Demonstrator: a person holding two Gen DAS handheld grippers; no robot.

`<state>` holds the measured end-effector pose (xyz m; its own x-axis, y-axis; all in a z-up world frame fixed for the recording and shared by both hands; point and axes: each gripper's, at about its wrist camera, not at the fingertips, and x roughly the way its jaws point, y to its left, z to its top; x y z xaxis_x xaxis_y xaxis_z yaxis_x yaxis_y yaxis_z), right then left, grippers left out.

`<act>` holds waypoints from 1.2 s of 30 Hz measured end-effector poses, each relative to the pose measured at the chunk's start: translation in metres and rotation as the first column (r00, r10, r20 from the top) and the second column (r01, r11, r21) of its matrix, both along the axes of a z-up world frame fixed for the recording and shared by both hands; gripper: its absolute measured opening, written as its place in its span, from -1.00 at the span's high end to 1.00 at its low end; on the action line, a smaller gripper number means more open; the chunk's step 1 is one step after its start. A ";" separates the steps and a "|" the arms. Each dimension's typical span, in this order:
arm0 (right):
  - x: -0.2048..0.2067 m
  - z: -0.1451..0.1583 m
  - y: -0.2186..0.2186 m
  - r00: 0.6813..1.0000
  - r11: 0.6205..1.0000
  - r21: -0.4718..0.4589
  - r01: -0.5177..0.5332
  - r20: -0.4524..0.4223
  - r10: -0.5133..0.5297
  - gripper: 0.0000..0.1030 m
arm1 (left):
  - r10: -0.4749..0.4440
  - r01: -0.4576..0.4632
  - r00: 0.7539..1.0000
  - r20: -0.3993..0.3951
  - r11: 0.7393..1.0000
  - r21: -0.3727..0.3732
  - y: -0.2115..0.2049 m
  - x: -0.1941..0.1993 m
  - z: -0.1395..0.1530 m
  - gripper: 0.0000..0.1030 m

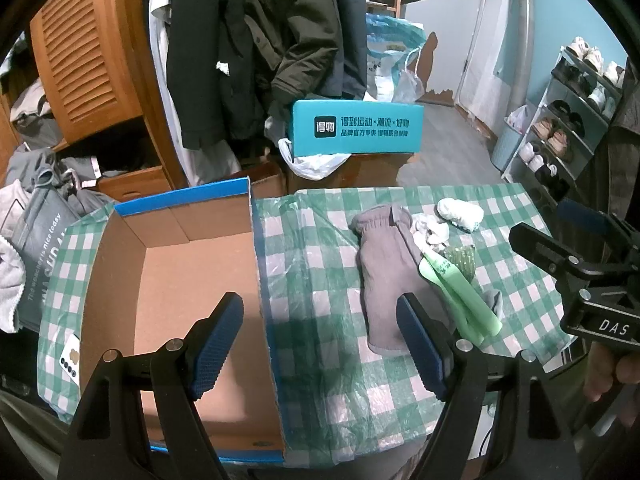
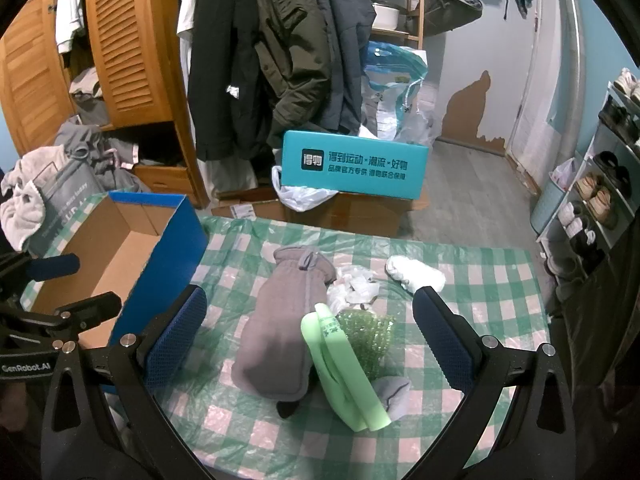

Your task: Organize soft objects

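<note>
- Left wrist view: table w/ green-and-white checked plastic cloth; open brown cardboard box w/ blue outer walls sits on table's left side, nothing inside it.
- Soft items clustered right of table centre, apart from box: grey knit mitten-like glove lying flat, cuff toward far edge; pale green foam tube pieces touching its right side; green bubble-wrap wad just behind them; crumpled white tissue/plastic and white rolled sock-like bundle nearer far right corner.
- Small grey fabric piece peeks from under green foam, near table's front edge (right wrist view).
- Room: wooden louvred wardrobe at left, dark coats hanging behind, teal printed box on cartons past far edge, shoe rack w/ shoes on right, pile of grey clothes far left.
- Left gripper: jaws wide apart, empty; held low over front edge, straddling box's right wall — left finger over box interior, right finger over glove's near end.
- Right gripper: jaws wide apart, empty; held above the cluster, glove + green foam seen between its fingers, no contact visible.
- Person's hand on right gripper's handle, seen at right rim of left view.
</note>
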<state>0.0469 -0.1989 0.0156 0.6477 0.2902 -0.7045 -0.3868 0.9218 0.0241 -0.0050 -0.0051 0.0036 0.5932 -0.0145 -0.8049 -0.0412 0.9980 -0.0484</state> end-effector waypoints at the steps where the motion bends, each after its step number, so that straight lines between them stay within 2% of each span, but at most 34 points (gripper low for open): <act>1: 0.000 0.000 0.000 1.000 1.000 0.000 -0.001 0.000 0.001 -0.97 | -0.001 0.001 1.000 -0.001 1.000 0.000 0.000 0.000 -0.001 -0.56; 7: 0.000 0.000 -0.001 1.000 1.000 0.000 -0.001 0.000 0.001 -0.98 | -0.008 0.008 1.000 -0.014 1.000 0.006 -0.004 -0.003 -0.010 -0.56; 36: 0.001 -0.001 -0.004 1.000 1.000 0.001 -0.001 -0.003 0.001 -0.97 | -0.007 0.008 1.000 -0.019 1.000 0.009 -0.005 -0.002 -0.010 -0.56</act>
<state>0.0478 -0.2031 0.0148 0.6453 0.2911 -0.7063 -0.3873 0.9216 0.0260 -0.0066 -0.0104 -0.0068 0.5774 -0.0120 -0.8164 -0.0346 0.9986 -0.0391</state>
